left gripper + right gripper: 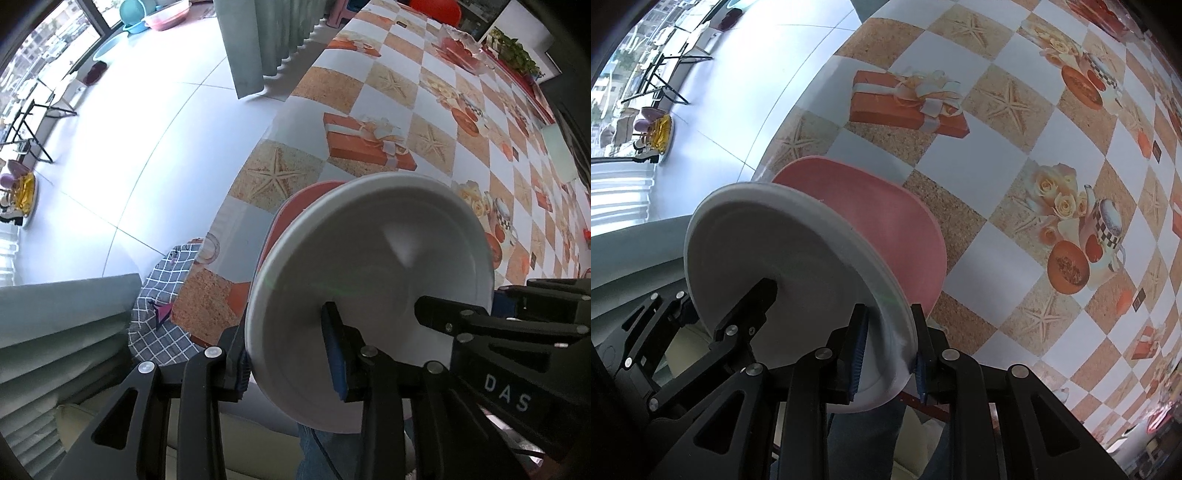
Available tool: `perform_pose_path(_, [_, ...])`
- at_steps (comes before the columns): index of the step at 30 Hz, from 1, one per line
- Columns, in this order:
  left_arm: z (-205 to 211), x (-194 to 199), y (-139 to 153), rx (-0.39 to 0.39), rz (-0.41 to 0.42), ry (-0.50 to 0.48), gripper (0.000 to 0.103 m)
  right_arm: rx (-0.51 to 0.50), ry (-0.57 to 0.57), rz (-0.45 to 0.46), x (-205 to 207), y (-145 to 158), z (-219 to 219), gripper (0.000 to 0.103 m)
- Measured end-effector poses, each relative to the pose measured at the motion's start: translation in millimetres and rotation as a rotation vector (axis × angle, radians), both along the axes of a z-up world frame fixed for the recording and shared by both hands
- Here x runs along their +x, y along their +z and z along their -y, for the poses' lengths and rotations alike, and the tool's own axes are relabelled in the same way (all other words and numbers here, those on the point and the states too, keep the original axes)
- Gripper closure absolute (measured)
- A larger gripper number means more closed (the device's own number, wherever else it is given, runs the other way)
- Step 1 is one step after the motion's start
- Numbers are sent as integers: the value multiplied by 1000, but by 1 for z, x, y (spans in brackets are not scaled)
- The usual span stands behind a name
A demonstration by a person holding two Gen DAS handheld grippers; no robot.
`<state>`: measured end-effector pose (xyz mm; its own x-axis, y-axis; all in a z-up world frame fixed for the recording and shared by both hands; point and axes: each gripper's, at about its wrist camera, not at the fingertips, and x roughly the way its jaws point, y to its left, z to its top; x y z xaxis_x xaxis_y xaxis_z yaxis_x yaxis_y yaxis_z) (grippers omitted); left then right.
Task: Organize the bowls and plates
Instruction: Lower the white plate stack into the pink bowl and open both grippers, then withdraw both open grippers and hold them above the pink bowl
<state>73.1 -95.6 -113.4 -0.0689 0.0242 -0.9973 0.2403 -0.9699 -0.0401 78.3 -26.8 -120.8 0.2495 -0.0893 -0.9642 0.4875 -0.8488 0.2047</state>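
Both grippers pinched the white plate [369,295] by opposite rims, left gripper [291,354] and right gripper [886,343], prob. to keep it level. It sat over the pink plate [886,218] near the table [997,155] edge, apparently for stacking.

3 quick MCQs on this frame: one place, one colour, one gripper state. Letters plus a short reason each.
1. Where is the pink plate?
A. under the white plate
B. on the floor
C. on a chair

2. What colour are the gripper pads?
A. red
B. blue
C. green

3. What is the right gripper doing?
A. hanging open, holding nothing
B. clamping a cup
C. clamping the white plate's rim

Key: 1 A, the pink plate shows beneath the white plate. 2 B, blue strips line the fingers. 3 C, both pads press the rim.
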Motion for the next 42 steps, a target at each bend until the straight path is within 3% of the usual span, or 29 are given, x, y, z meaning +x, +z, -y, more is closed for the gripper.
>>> perform_pose_path(4, [1,1,0,-18,-11,-2,55,-1,2,-3,3,1,0,80])
perform_pose_path(6, [3,2,1,-54,-5,10,37,-1,0,-7,3,3,-2,80])
perform_pose_path(10, [4,1,10,-91,-32,17,25,18,27,-56,2,14,-9,76])
perform_pose_path(15, [6,1,25,-111,-68,11,21,21,-8,-122,-8,33,-24,23])
perform_pose_path(17, [7,2,27,-99,-47,0,18,28,-8,-147,-10,42,-28,13])
perform_pose_path(20, [4,3,36,-77,-56,-35,18,32,7,-177,-9,55,-33,13])
perform_pose_path(26, [-16,5,62,-113,-96,-145,14,-14,-17,-159,-13,78,-38,12])
perform_pose_path(27, [-19,5,68,-121,-99,-159,14,-18,-18,-160,-10,83,-39,0])
perform_pose_path(31, [-28,3,84,-131,-97,-201,14,-44,-21,-174,-7,102,-42,0])
perform_pose_path(37, [-33,7,105,-131,-100,-224,14,-67,-33,-230,-7,126,-45,0])
perform_pose_path(42, [-34,11,116,-143,-101,-218,14,-72,-47,-231,-6,130,-50,0])
